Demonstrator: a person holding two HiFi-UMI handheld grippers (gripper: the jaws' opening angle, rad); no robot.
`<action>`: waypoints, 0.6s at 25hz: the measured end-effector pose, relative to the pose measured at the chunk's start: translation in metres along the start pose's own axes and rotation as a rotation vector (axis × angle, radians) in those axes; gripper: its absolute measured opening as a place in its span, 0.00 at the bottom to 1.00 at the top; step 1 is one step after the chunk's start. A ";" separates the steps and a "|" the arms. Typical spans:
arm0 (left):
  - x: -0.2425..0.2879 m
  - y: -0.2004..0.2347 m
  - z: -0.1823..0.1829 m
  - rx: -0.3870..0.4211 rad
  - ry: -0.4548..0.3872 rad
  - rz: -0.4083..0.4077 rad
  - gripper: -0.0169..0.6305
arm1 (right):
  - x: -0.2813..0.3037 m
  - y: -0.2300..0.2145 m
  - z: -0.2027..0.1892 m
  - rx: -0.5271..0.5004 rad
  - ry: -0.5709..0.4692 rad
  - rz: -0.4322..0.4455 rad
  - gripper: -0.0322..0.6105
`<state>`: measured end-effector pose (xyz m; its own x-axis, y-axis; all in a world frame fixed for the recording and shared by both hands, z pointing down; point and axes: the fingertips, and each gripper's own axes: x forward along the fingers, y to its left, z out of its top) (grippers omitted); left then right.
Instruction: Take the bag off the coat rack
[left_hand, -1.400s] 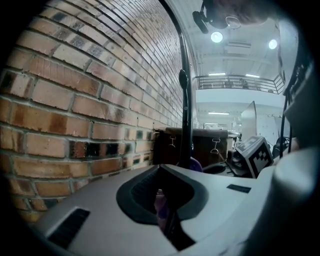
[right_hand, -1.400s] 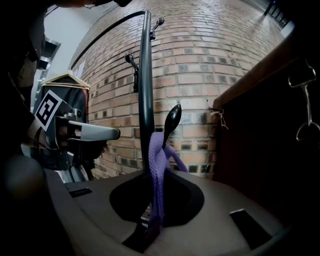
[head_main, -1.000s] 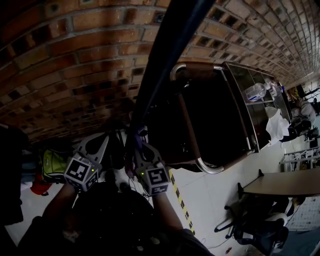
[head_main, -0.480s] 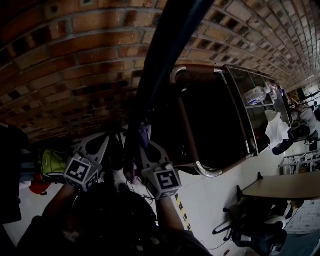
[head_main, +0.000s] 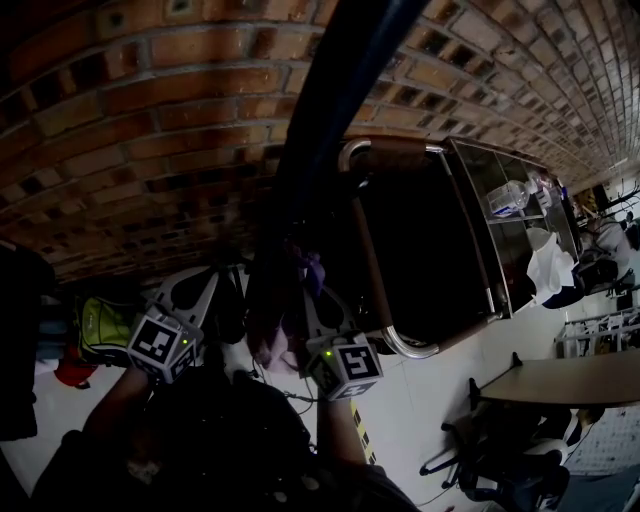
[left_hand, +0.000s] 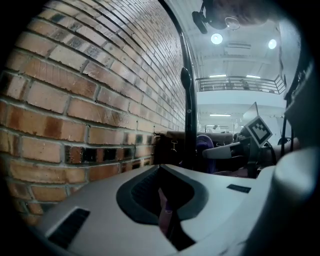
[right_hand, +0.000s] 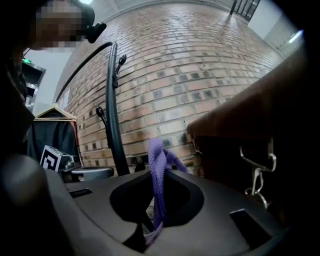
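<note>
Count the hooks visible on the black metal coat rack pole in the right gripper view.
2: one small black hook high on the black metal coat rack pole, right side; another lower, left side. Others may be hidden.

I can read no word, number or brand anywhere; my left claw (head_main: 212, 283) and right claw (head_main: 308, 285) show only black-and-white square patterns, no letters.
</note>
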<state>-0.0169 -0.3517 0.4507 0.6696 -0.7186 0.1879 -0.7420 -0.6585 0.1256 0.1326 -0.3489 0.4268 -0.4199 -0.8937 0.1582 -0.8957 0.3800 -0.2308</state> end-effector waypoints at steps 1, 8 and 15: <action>0.000 -0.001 0.002 0.003 -0.002 0.003 0.06 | -0.002 -0.002 0.000 0.003 0.000 -0.004 0.11; -0.014 -0.009 0.008 0.009 -0.021 0.042 0.06 | -0.017 0.005 -0.002 0.013 0.007 0.034 0.11; -0.033 -0.029 0.004 0.011 -0.018 0.092 0.06 | -0.052 0.009 -0.002 0.007 -0.006 0.087 0.11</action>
<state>-0.0172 -0.3099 0.4373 0.5989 -0.7803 0.1804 -0.8003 -0.5916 0.0977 0.1465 -0.2983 0.4183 -0.4950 -0.8589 0.1313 -0.8549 0.4544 -0.2505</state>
